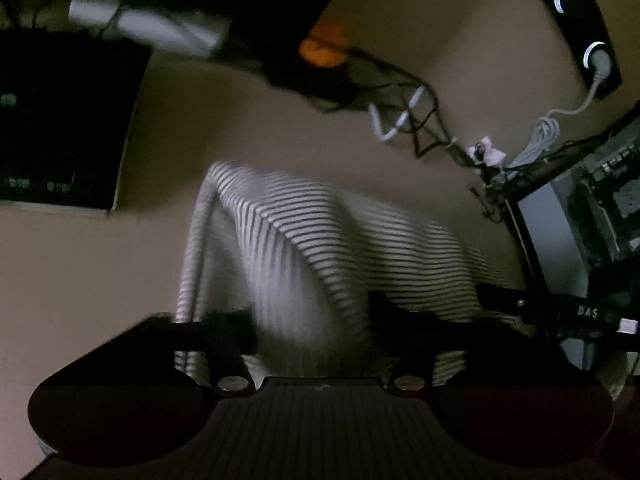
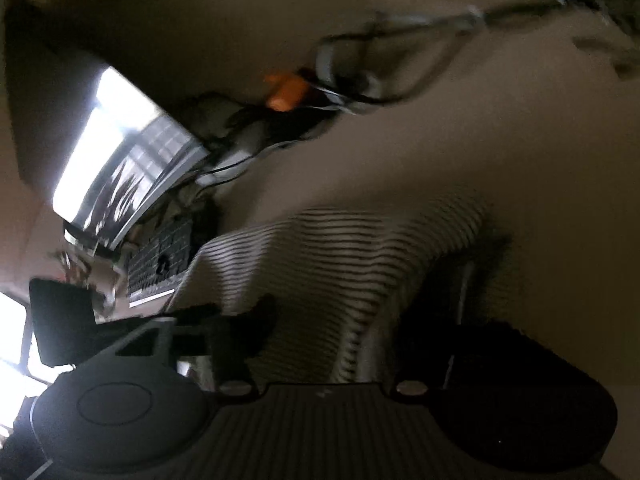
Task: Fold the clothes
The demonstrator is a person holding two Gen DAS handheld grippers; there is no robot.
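Dim light, both wrist views motion-blurred. The striped shirt [image 1: 320,248] lies on a beige table [image 1: 100,272], bunched into raised folds rather than flat. Left gripper [image 1: 312,320]: its two dark fingers stand apart with striped cloth rising between them; the fingertips are lost in shadow and blur, so I cannot tell whether the jaws are pinching the cloth or only straddling it. From the right side the same shirt [image 2: 352,256] runs up between the fingers of the right gripper [image 2: 332,332]; the jaws look set fairly wide, but the tips are too dark to show a grip, so again I cannot tell. Beyond the shirt, toward the far side of the table [image 2: 520,140], a tangle of black and white cables [image 1: 408,112] lies near an orange object [image 1: 324,48]. A dark panel [image 1: 56,120] sits at the left of the left view. A bright screen [image 2: 116,148] and a keyboard [image 2: 160,256] show at the left of the right view.
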